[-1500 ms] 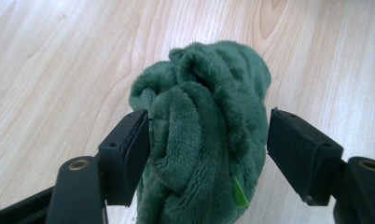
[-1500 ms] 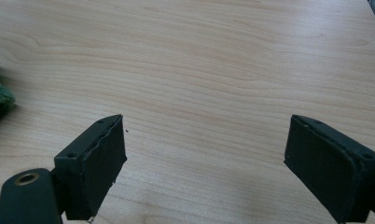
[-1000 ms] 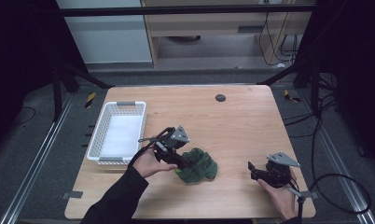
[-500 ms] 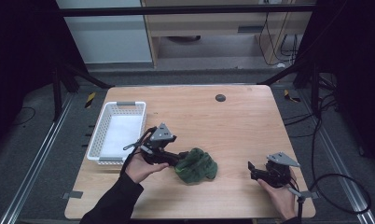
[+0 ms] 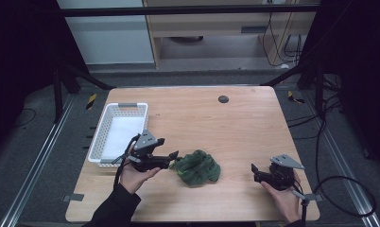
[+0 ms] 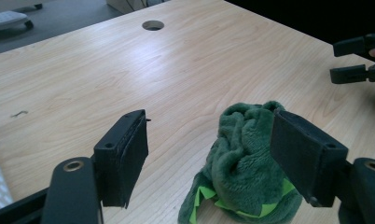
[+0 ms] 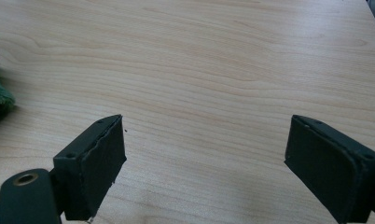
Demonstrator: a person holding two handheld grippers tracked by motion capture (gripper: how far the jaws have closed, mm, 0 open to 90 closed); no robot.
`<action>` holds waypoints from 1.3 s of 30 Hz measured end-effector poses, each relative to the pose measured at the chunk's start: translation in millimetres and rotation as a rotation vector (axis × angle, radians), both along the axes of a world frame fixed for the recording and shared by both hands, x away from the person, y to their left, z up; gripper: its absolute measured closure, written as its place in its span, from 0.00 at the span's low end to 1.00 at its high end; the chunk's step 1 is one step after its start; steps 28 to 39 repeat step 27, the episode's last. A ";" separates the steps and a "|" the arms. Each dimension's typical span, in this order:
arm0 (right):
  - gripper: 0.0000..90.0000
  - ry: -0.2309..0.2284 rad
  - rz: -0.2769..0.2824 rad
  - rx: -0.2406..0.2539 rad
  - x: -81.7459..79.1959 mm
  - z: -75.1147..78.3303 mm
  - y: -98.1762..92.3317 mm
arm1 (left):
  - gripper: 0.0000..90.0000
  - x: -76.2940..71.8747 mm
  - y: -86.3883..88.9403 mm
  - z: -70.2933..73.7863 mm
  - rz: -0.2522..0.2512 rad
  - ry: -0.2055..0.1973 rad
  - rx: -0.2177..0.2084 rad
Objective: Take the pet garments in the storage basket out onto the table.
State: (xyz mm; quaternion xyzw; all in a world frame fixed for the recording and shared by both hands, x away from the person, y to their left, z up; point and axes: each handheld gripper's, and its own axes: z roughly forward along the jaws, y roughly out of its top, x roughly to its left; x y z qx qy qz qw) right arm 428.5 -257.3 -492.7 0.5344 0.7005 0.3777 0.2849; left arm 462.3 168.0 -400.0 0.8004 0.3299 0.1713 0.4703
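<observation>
Wooden desk (image 5: 235, 123), light grain, round cable hole (image 5: 223, 99) near the far edge; white mesh basket (image 5: 116, 133) sits at the desk's left side, long axis running front to back, looks empty inside as far as the high view shows.

Green plush cloth (image 5: 196, 166) lies crumpled in a heap on the desk, front centre, just right of the basket and apart from it; left gripper view shows fuzzy dark-green pile with a bright lime-green patterned strip along its lower edge.

Left gripper (image 5: 173, 155) held in the person's left hand (image 5: 133, 172), low over the desk between basket and cloth, pointing right at the cloth; jaws wide open, nothing held; in the left gripper view the left gripper (image 6: 209, 154) has one jaw over bare wood and the other in front of the cloth's right side, so the heap sits partly inside the gap; contact with the cloth: cannot tell.

Right gripper (image 5: 255, 171) in the right hand (image 5: 282, 196) at the front right of the desk, well apart from the cloth, pointing left toward it; right gripper view shows the right gripper (image 7: 204, 163) with jaws spread wide over bare wood, empty; cloth edge just visible at that view's left margin; cable (image 5: 339, 189) trails off the desk's right side to the floor.
</observation>
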 end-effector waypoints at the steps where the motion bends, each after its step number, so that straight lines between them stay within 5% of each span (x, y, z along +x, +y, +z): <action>1: 0.13 0.003 -0.001 0.004 -0.2 0.2 0.3 | 0.30 -1.1 2.2 -1.1 0.008 -0.006 -0.008; 12: 0.13 0.003 0.000 0.004 -0.6 0.2 0.7 | 0.30 -16.0 23.6 -19.7 0.054 0.003 -0.016; 27: 0.13 -0.002 0.009 0.002 -4.1 0.7 1.8 | 0.43 -31.6 43.4 -55.9 0.071 0.086 0.018; 39: 0.13 -0.002 0.009 0.002 -4.1 0.7 1.8 | 0.43 -31.6 43.4 -55.9 0.071 0.086 0.018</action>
